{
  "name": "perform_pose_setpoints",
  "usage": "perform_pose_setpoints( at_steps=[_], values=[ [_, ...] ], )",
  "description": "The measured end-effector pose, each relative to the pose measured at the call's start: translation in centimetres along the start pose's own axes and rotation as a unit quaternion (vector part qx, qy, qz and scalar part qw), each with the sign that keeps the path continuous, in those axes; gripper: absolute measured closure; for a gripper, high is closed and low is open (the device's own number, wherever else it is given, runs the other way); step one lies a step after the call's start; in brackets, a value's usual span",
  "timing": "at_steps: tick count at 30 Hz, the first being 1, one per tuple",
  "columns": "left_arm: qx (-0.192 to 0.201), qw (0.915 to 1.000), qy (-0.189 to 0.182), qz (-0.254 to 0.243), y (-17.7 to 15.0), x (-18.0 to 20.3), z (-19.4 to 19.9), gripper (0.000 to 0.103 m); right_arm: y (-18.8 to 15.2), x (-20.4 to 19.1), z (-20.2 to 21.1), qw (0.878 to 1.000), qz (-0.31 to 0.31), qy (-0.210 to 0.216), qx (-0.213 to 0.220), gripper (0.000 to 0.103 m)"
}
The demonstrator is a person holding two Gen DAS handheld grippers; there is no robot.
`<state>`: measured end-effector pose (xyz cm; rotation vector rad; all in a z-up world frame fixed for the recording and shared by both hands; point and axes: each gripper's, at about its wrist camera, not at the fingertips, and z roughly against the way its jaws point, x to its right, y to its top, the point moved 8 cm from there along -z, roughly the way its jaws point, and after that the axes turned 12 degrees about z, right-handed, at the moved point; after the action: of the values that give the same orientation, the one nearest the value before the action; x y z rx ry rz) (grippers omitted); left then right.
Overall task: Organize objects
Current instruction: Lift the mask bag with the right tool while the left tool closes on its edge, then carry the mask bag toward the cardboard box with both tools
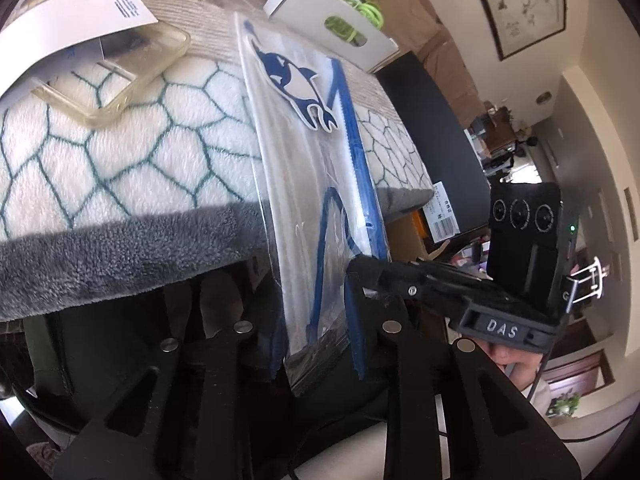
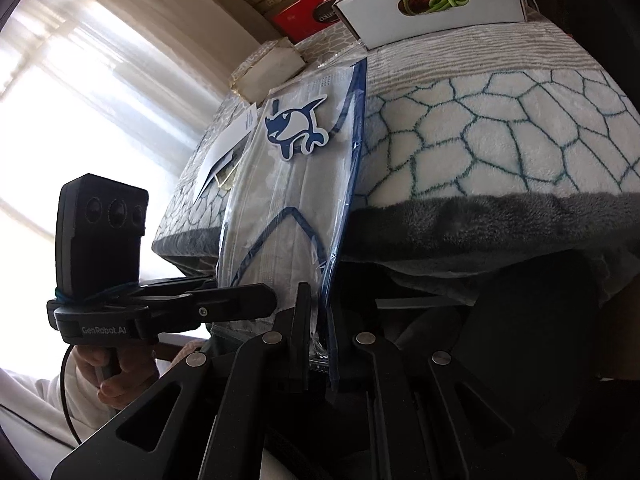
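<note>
A clear packet [image 1: 316,184] with blue trim and a whale sticker [image 1: 298,88] is held with its far end over the blanket-covered bench [image 1: 132,148], its near end overhanging the grey edge. The packet's near right edge is pinched by the right hand-held gripper [image 2: 320,344]. Its lower left part is clamped by the left hand-held gripper [image 1: 316,344].

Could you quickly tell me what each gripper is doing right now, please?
Left gripper: closed on the near end of the mask packet.
Right gripper: closed on the same packet's blue edge.
</note>
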<state>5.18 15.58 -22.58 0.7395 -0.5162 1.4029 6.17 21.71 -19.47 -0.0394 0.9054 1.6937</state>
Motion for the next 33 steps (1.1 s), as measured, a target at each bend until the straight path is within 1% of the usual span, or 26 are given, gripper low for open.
perform_pose_setpoints(
  at_steps=[3, 5, 6, 7, 9, 11, 14, 15, 16, 17, 18, 20, 21, 23, 24, 26, 28, 29, 30, 32, 33],
  values=[
    [0.007, 1.0000, 0.000, -0.002, 0.3, 0.4, 0.3, 0.081, 0.3, -0.4, 0.2, 1.000, 0.001, 0.003, 0.004, 0.095],
    [0.015, 0.9998, -0.008, 0.004, 0.7, 0.7, 0.9, 0.087, 1.2, -0.9, 0.9, 1.000, 0.003, 0.006, 0.015, 0.095],
    [0.014, 0.9993, -0.028, 0.019, 0.9, 0.8, 1.2, 0.089, 1.7, -1.2, 1.3, 1.000, 0.006, 0.006, 0.019, 0.095],
    [0.012, 0.9976, -0.055, 0.038, 1.3, 0.9, 1.4, 0.091, 2.4, -1.5, 1.8, 1.000, 0.012, 0.005, 0.025, 0.095],
    [0.014, 0.9937, -0.090, 0.065, 1.8, 1.1, 1.7, 0.091, 4.0, -2.6, 3.3, 0.999, 0.031, 0.003, 0.041, 0.095],
    [0.020, 0.9872, -0.129, 0.092, 2.6, 1.4, 2.3, 0.091, 5.7, -3.5, 4.5, 0.998, 0.045, 0.003, 0.050, 0.095],
    [0.027, 0.9768, -0.172, 0.125, 3.6, 2.0, 3.3, 0.091, 7.9, -4.2, 5.8, 0.996, 0.065, -0.007, 0.058, 0.095],
    [0.028, 0.9721, -0.186, 0.140, 3.9, 2.1, 3.5, 0.091, 8.7, -4.5, 6.1, 0.996, 0.069, -0.006, 0.062, 0.095],
    [0.028, 0.9649, -0.208, 0.158, 4.3, 2.2, 3.8, 0.091, 9.2, -4.5, 6.7, 0.995, 0.072, -0.004, 0.066, 0.095],
    [0.029, 0.9606, -0.218, 0.170, 4.6, 2.2, 4.0, 0.091, 10.1, -4.8, 7.1, 0.994, 0.077, -0.005, 0.072, 0.095],
    [0.032, 0.9592, -0.222, 0.173, 5.1, 2.3, 4.2, 0.091, 10.7, -5.0, 7.5, 0.994, 0.083, -0.009, 0.076, 0.095],
    [0.034, 0.9499, -0.246, 0.189, 6.0, 2.6, 4.6, 0.091, 12.2, -5.4, 8.1, 0.992, 0.092, -0.019, 0.079, 0.095],
    [0.034, 0.9496, -0.246, 0.191, 6.3, 2.7, 4.5, 0.091, 12.7, -5.6, 8.2, 0.992, 0.095, -0.024, 0.078, 0.096],
    [0.047, 0.9568, -0.226, 0.177, 6.9, 3.0, 4.6, 0.092, 13.8, -5.8, 8.6, 0.990, 0.107, -0.047, 0.076, 0.096],
    [0.048, 0.9558, -0.228, 0.179, 7.1, 3.1, 4.7, 0.092, 14.0, -5.9, 8.8, 0.989, 0.114, -0.056, 0.073, 0.096],
    [0.050, 0.9520, -0.235, 0.190, 7.7, 2.9, 4.7, 0.093, 14.2, -5.8, 8.7, 0.990, 0.113, -0.059, 0.065, 0.096],
    [0.061, 0.9506, -0.231, 0.199, 8.1, 2.3, 4.6, 0.093, 13.9, -5.1, 8.3, 0.990, 0.107, -0.068, 0.058, 0.096],
    [0.065, 0.9498, -0.227, 0.206, 8.1, 1.9, 4.7, 0.094, 13.4, -4.3, 7.9, 0.991, 0.097, -0.078, 0.053, 0.095],
    [0.069, 0.9482, -0.224, 0.215, 8.0, 1.4, 4.7, 0.095, 12.7, -3.5, 7.6, 0.992, 0.083, -0.078, 0.049, 0.095],
    [0.067, 0.9408, -0.229, 0.241, 7.7, 0.7, 4.3, 0.095, 10.6, -1.4, 6.3, 0.997, 0.036, -0.065, 0.032, 0.095],
    [0.065, 0.9386, -0.230, 0.249, 7.3, 0.6, 4.0, 0.096, 9.6, -0.6, 5.7, 0.998, 0.013, -0.057, 0.025, 0.095]
  ],
)
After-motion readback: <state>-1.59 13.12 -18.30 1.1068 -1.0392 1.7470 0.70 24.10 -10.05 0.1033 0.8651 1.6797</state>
